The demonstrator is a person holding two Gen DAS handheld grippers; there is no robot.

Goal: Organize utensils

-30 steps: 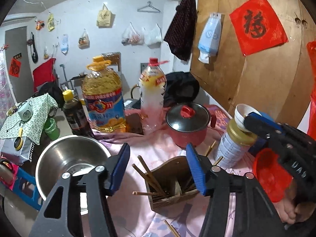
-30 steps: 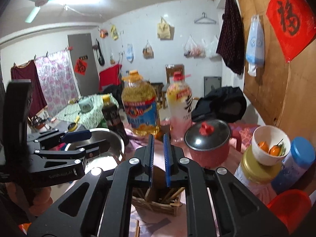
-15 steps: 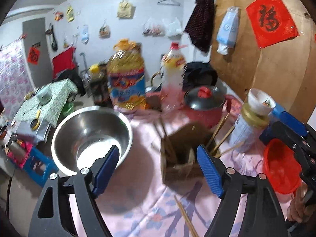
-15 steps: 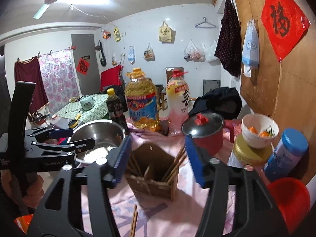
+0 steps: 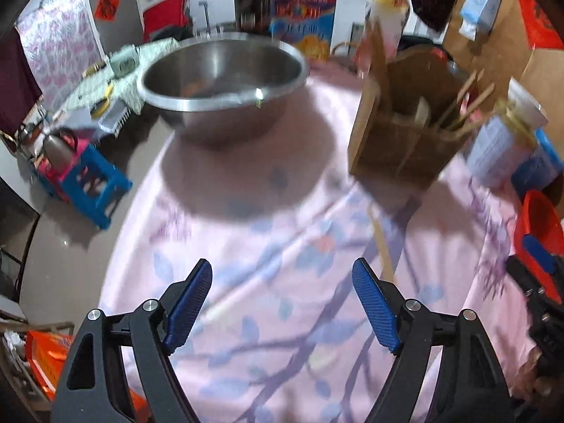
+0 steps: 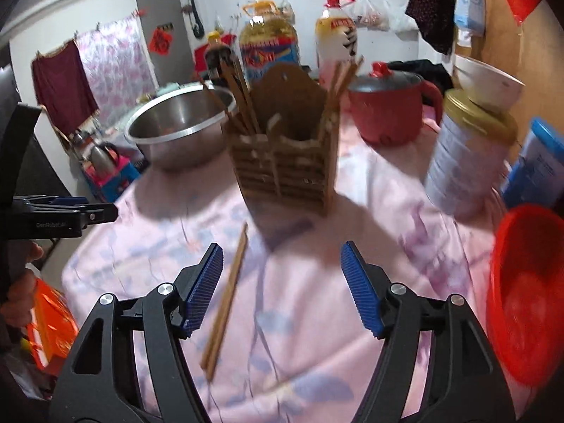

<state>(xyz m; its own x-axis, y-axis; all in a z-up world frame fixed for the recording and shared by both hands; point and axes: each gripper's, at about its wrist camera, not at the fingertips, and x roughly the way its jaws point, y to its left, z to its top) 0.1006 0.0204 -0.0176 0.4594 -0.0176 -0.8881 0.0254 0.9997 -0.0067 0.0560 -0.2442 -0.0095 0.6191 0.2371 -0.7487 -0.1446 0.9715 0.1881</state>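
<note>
Far left of the right wrist view, the left gripper [image 6: 105, 213] pokes in at mid-height, too edge-on here to read. Its own camera settles it: the left gripper [image 5: 282, 303] is spread wide over the pink floral cloth [image 5: 282, 335], holding nothing. Upper left of centre sits the steel bowl [image 6: 176, 123], and right beside it, dead centre, the wooden utensil holder [image 6: 285, 169] with chopsticks already standing in both compartments. Below it, lower left of centre, a loose pair of chopsticks [image 6: 225, 299] lies flat on the cloth, well short of the holder. That pair looks like the job in hand! The right gripper [image 6: 282, 289] hangs open and empty, its left finger [image 6: 202, 289] just beside the sticks. Over on the right: the red pot [image 6: 384, 105], the gold-lidded tin [image 6: 465, 162] and the red basin [image 6: 528, 292].

By my reading, the next move calls for dropping the right gripper over the pair, squeezing both sticks together, then lifting and tipping them upright into a compartment.

Against a second ago: the right jaws were pressed together up at the holder; now they're wide and pulled back low, and the left camera has tilted down towards the cloth.
</note>
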